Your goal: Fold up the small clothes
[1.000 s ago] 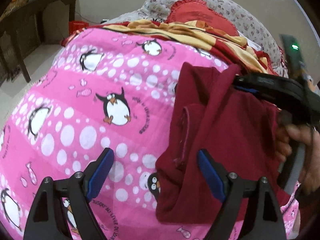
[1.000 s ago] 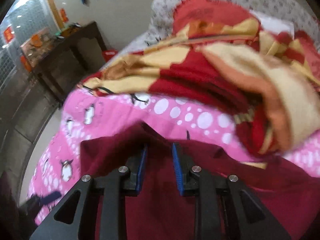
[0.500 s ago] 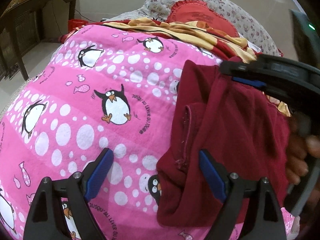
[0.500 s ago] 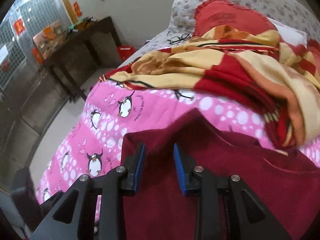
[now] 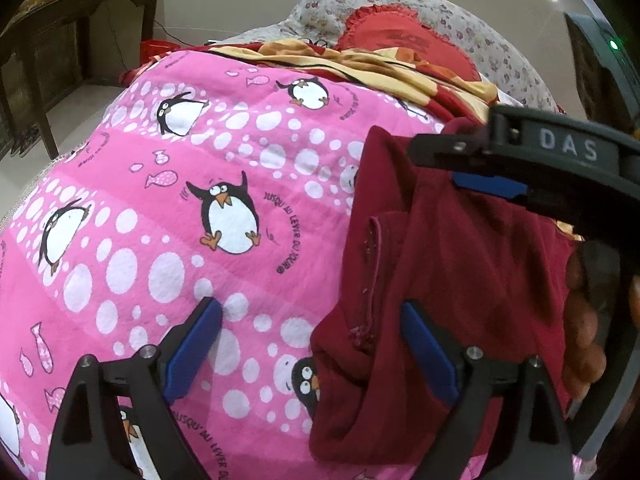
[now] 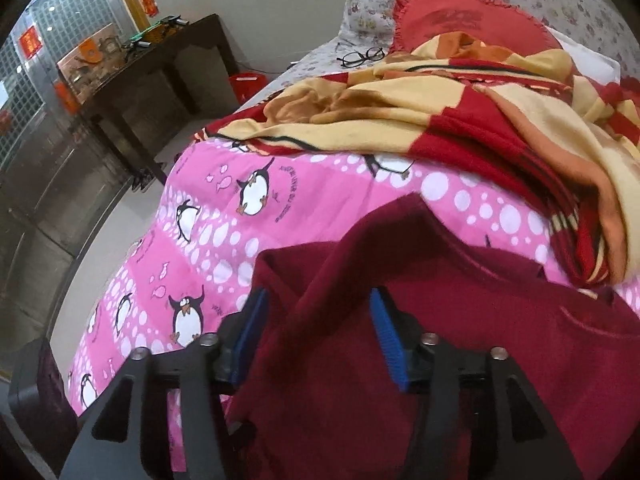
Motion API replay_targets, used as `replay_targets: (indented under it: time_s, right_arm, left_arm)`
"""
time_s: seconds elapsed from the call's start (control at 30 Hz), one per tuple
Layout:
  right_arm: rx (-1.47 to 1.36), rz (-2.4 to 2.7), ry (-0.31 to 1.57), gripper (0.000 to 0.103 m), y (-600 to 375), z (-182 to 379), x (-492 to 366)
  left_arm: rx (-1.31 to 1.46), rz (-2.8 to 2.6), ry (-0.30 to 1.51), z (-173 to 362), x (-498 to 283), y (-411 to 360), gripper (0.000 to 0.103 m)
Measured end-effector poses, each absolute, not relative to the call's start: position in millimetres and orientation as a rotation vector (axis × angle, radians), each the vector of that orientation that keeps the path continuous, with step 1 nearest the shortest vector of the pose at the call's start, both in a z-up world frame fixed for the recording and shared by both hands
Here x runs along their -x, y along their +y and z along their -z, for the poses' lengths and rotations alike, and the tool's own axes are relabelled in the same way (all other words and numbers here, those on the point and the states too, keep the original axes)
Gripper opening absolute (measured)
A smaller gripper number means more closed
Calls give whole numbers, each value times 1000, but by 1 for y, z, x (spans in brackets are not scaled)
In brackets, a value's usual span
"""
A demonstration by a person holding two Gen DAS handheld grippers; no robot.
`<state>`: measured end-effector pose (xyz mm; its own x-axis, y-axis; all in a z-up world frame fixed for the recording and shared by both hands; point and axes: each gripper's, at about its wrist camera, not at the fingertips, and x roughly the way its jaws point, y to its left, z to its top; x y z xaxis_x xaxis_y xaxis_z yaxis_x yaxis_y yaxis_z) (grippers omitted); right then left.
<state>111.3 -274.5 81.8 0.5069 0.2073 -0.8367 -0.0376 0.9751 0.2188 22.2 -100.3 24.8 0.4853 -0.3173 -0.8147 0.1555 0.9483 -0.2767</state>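
A maroon garment point(image 5: 460, 280) lies partly folded on the pink penguin blanket point(image 5: 224, 152), its folded edge to the left. My left gripper point(image 5: 310, 344) hovers low over that edge with its jaws opening wide; one pad is over the blanket, the other over the cloth, neither pressing. In the right wrist view the maroon garment point(image 6: 460, 340) fills the lower part. My right gripper point(image 6: 318, 332) has its jaws opening, and a raised fold of the cloth stands loose between the pads. The right gripper point(image 5: 520, 168) and the hand point(image 5: 584, 320) holding it show at the far right.
A red and yellow blanket point(image 6: 460, 120) is bunched behind the garment, with a red heart pillow point(image 6: 460, 20) and a floral pillow point(image 6: 580, 4) beyond. Eyeglasses point(image 6: 362, 56) lie on the sheet. A dark wooden table point(image 6: 160, 68) and a red bin point(image 6: 246, 84) stand left of the bed.
The right gripper's jaws have spread off the maroon fold they were pinching, and that gripper has come further into the left wrist view. The left gripper has stayed put.
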Motion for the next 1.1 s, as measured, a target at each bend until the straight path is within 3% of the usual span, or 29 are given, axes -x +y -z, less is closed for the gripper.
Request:
replay_targets:
  time_s: [0.07, 0.17, 0.53, 0.63, 0.77, 1.1]
  right_arm:
    - [-172, -156, 1051, 72, -267, -80, -115]
    - [-91, -129, 1066, 84, -245, -74, -124]
    - [-68, -47, 1057, 86, -245, -68, -131]
    - [-33, -37, 1052, 67, -246, -69, -130]
    - [-55, -64, 1031, 33, -258, -73, -122]
    - [-291, -175, 970, 28, -295, -99, -98]
  left_arm:
    - [171, 291, 1023, -25, -21, -101, 94]
    - [174, 298, 1025, -25, -21, -100, 94]
    - [178, 295, 1025, -25, -19, -100, 95]
    - [175, 299, 1023, -25, -18, -100, 95]
    - [178, 320, 1014, -26, -16, -98, 95]
    - [155, 448, 955, -39, -14, -114, 95]
